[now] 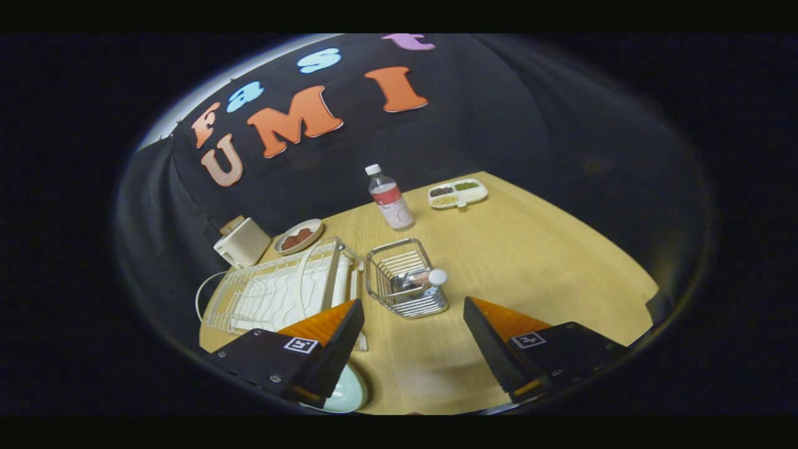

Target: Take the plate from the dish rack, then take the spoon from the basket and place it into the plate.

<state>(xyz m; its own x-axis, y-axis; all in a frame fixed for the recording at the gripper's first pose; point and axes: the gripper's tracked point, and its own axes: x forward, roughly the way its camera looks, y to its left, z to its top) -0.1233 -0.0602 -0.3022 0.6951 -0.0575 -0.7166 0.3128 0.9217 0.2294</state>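
Gripper [413, 324] spread wide, nothing held. Pale plate [346, 394] already on table [548, 262], just under left finger, out of the dish rack [274, 293]. Spoon [423, 278] lies in wire basket [405, 277] just ahead btwn fingers. Next, I'd say: approach low, pinch spoon's exposed white end w/o snagging the wires, lift straight.

Dim booth, soft focus, fisheye-bent edges

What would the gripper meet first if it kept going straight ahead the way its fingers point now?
Most likely the wire basket with the spoon in it, just ahead of the open gripper; only bare table lies between. Depth is hard to judge.
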